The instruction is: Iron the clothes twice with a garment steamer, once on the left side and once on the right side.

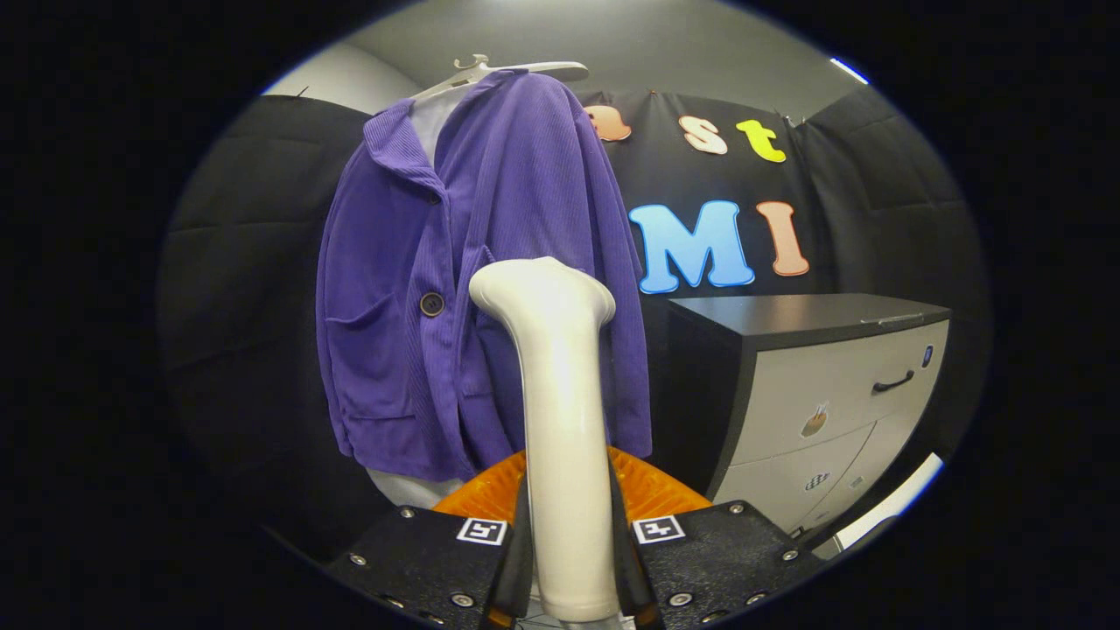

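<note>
Item: garment steamer (560, 411), white, upright, handle clamped between both fingers of the gripper (570, 560); head near the jacket's lower front, contact not discernible
Item: purple corduroy jacket (472, 289), on white hanger (516, 72), just beyond the steamer
Item: grey drawer cabinet (822, 394), beside the jacket
Progress, judged: steamer in hand and presented to the garment; no steam visible, completed passes cannot be told; left and right strokes presumed outstanding

Soft, even light falls from above, with a bright strip light (849, 70) high beyond my tongs (569, 560). The steamer (560, 420) I grip shows a mild sheen. The cabinet (831, 394) bows from fisheye distortion. Focus is sharp; shadows are faint.
</note>
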A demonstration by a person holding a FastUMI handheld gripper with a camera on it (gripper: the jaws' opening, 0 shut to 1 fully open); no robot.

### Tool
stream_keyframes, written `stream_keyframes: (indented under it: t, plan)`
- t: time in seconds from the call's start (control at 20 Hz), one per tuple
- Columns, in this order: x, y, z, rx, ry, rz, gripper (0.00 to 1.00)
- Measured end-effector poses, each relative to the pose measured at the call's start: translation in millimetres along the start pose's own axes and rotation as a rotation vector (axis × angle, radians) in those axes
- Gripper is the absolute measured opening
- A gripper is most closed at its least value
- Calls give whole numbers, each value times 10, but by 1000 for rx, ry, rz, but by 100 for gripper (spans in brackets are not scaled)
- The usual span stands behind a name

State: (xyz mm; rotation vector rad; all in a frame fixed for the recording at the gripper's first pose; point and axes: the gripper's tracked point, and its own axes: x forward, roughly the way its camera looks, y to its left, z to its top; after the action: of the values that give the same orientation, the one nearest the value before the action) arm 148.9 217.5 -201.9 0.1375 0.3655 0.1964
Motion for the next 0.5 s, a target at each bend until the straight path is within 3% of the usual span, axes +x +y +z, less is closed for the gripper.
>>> stream_keyframes:
  t: [0.5]
  plan:
    - [-274, 90, -1128, -8, 182, -6, 38]
